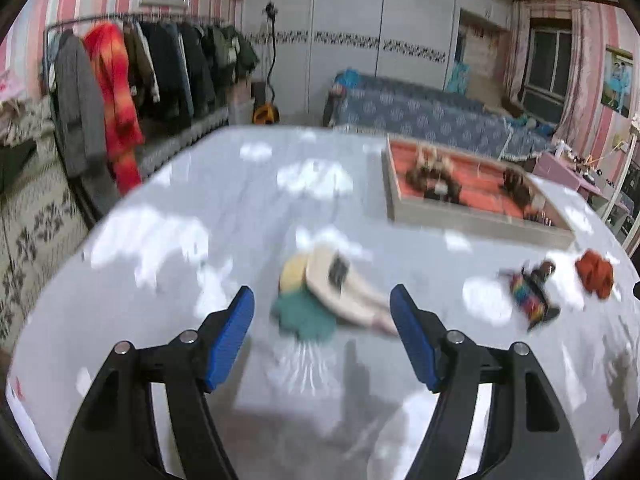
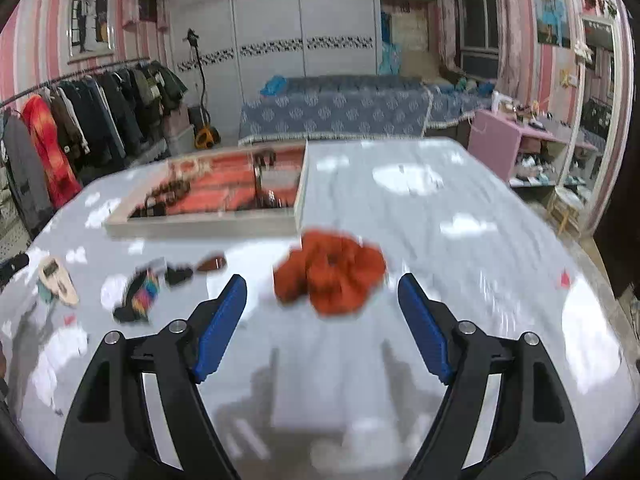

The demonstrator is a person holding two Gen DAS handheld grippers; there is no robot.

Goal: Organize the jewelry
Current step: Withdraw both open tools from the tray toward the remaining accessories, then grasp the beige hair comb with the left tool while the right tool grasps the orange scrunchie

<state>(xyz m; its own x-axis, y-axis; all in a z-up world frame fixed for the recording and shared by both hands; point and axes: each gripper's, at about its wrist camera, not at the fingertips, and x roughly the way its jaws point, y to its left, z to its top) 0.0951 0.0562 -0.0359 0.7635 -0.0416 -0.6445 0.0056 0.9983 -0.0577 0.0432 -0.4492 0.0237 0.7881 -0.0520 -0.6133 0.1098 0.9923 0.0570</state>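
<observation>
My left gripper (image 1: 322, 300) is open and empty above a cream, yellow and green hair accessory (image 1: 320, 292) that lies between its fingers on the table. My right gripper (image 2: 322, 292) is open and empty, with an orange scrunchie (image 2: 332, 276) lying just ahead between its fingers. The scrunchie also shows in the left wrist view (image 1: 595, 274). A rainbow-striped clip with black parts (image 1: 530, 292) lies between the two; it shows in the right wrist view too (image 2: 140, 296). A jewelry tray with a red lining (image 1: 476, 216) (image 2: 200, 226) holds dark beaded pieces.
The glossy grey table with white cloud prints (image 1: 180, 220) fills both views. A small dark brown piece (image 2: 211, 264) lies near the tray. A clothes rack (image 1: 120, 80) stands left, a bed (image 1: 420, 116) behind, a pink shelf (image 2: 504, 144) right.
</observation>
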